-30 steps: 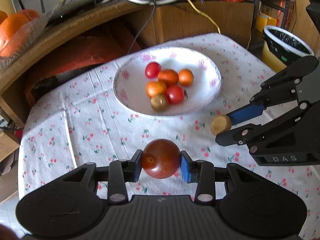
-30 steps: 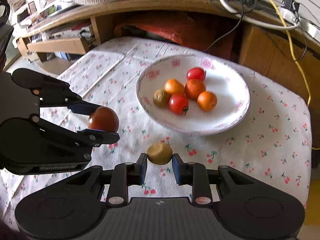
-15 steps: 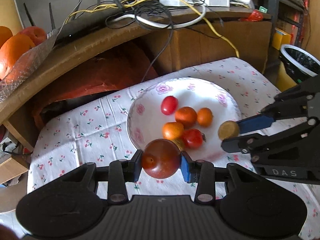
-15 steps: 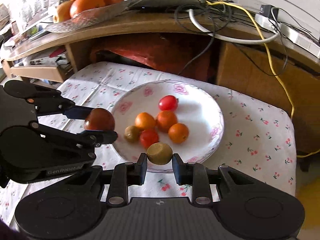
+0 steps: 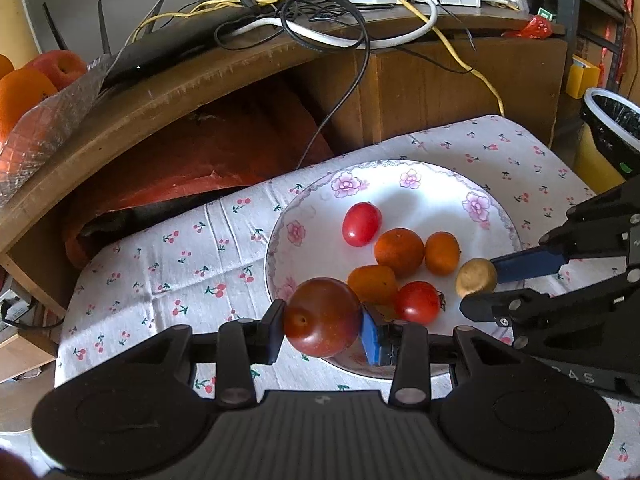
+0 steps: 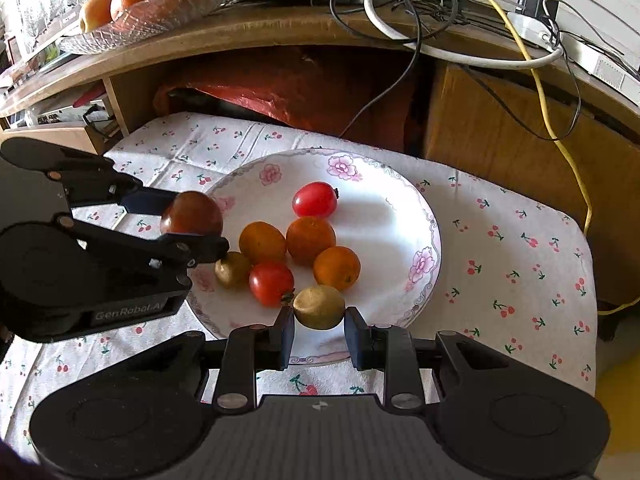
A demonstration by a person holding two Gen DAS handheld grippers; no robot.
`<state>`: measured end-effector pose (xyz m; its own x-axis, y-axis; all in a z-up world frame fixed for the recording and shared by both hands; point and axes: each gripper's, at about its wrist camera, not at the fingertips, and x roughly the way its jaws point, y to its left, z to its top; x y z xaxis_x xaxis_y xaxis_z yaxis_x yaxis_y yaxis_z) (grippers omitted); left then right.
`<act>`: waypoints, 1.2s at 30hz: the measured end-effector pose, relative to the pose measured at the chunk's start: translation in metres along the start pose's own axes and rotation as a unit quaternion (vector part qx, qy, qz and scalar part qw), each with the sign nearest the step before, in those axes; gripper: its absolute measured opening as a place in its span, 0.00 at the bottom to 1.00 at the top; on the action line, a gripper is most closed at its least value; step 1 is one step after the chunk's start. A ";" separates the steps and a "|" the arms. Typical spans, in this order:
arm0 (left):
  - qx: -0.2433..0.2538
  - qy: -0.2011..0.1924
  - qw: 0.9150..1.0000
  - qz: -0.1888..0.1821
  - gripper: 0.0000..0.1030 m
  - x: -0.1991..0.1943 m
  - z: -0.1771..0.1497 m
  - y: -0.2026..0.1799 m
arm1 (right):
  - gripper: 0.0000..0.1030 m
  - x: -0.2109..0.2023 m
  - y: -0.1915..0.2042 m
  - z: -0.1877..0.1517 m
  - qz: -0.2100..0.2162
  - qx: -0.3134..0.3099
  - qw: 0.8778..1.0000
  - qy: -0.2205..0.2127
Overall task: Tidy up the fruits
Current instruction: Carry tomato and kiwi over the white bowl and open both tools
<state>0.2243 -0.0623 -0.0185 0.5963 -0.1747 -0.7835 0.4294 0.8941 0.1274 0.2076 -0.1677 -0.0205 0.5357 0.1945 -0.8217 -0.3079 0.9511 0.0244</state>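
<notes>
A white floral plate [image 5: 404, 196] [image 6: 392, 200] on the cherry-print tablecloth holds several small tomatoes and oranges. My left gripper [image 5: 322, 322] [image 6: 192, 222] is shut on a dark red tomato [image 5: 322, 322] [image 6: 192, 214] above the plate's near-left rim. My right gripper [image 6: 319, 307] [image 5: 478, 286] is shut on a small brown-yellow fruit [image 6: 319, 307] [image 5: 476, 278], held over the plate's near edge, beside a red tomato [image 6: 271, 283]. A second brown fruit [image 6: 233, 269] lies in the plate, partly behind the left gripper's finger.
A wooden desk [image 5: 200, 92] rises right behind the table, covered in cables [image 5: 320, 28]. A glass dish of oranges and apples [image 6: 148, 4] stands on it. A lined bin [image 5: 612, 120] stands right of the table. The tablecloth [image 6: 516, 248] is bare right of the plate.
Both grippers have carried their fruit forward from the bare cloth to above the plate. Their grips have not changed.
</notes>
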 end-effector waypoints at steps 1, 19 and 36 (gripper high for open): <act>-0.001 0.000 1.000 -0.001 0.46 0.001 0.001 0.001 | 0.22 0.001 0.000 0.000 0.000 -0.001 1.000 0.001; -0.014 -0.009 1.000 -0.006 0.46 0.016 0.009 0.007 | 0.22 0.017 -0.006 0.007 -0.007 0.000 1.000 -0.002; -0.033 -0.013 0.999 0.001 0.46 0.020 0.014 0.012 | 0.24 0.013 -0.007 0.008 -0.012 0.006 1.000 -0.018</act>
<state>0.2508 -0.0609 -0.0238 0.6160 -0.1823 -0.7664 0.3825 0.9197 0.0887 0.2233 -0.1701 -0.0270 0.5713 0.1802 -0.8007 -0.2861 0.9581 0.0115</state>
